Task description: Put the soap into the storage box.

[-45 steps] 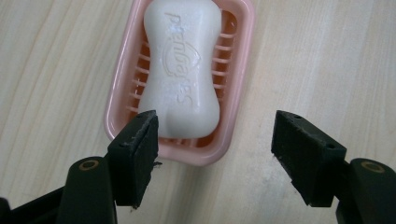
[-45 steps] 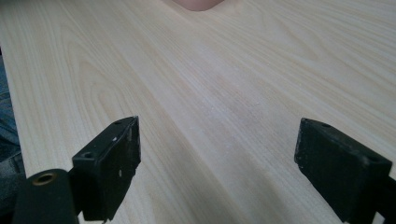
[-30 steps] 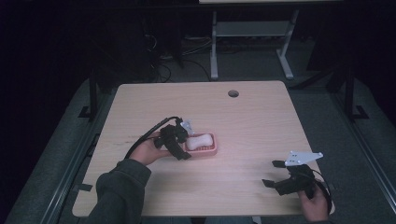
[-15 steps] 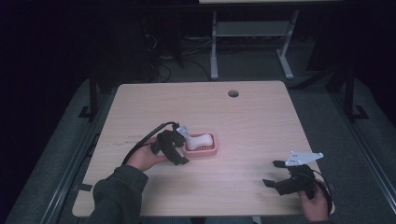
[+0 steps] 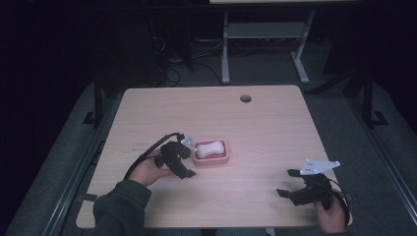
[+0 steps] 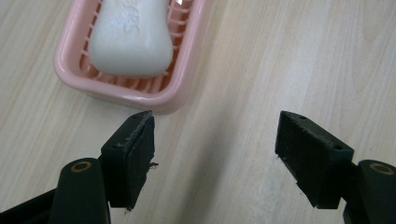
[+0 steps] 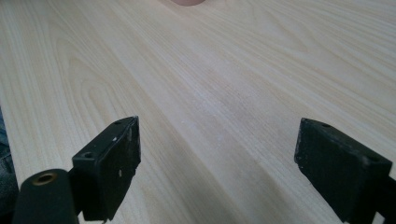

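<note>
Backing off the soap dish (image 5: pixel 211 153), the left gripper (image 6: pixel 215 154) is hanging wide and empty beside it; soap (image 6: pixel 130 39) is lying inside, right gripper (image 7: pixel 219 163) is idling wide well apart, seemingly finishing

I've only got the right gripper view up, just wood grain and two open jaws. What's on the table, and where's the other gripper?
Observer: A pink soap dish sits left of the table's middle, with a white soap bar lying in it.
Operator: And the left gripper?
Observer: The left gripper is just short of the dish, jaws open, with bare wood between them; one jaw tip is close to the dish's rim.
Operator: Where am I relative to that?
Observer: The right gripper is near the table's front right corner, well apart from the dish.
</note>
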Motion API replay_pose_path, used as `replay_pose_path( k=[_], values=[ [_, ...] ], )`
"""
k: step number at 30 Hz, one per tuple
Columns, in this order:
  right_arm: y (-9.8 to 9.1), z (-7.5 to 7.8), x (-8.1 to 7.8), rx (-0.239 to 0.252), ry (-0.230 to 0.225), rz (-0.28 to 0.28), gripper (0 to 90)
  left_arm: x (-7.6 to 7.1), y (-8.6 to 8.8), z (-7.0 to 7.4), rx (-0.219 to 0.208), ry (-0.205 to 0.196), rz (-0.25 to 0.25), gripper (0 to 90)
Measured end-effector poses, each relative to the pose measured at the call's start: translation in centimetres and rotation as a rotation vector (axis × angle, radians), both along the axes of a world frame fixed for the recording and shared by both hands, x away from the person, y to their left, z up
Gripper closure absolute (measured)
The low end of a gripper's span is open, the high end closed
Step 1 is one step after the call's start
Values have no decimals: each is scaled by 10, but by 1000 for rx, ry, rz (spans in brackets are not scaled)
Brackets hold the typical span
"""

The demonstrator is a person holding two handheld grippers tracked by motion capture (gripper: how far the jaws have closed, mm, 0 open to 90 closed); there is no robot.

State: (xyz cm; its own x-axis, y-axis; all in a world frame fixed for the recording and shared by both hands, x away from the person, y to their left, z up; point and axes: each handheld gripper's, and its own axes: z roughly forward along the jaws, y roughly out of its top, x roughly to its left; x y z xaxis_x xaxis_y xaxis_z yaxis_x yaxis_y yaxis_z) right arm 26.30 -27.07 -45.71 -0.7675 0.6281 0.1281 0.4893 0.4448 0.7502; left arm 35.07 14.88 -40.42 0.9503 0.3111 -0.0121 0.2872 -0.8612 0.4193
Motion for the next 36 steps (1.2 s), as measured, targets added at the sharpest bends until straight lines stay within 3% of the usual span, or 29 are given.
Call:
replay_pose_path(
  k=[23, 36],
  values=[
    [1, -1, 1, -6, 4, -3, 141, -16, 17, -7, -19, 0, 22, 279],
    [2, -1, 1, -11, 5, -4, 142, -23, 30, -12, -8, -2, 39, 278]
  ],
)
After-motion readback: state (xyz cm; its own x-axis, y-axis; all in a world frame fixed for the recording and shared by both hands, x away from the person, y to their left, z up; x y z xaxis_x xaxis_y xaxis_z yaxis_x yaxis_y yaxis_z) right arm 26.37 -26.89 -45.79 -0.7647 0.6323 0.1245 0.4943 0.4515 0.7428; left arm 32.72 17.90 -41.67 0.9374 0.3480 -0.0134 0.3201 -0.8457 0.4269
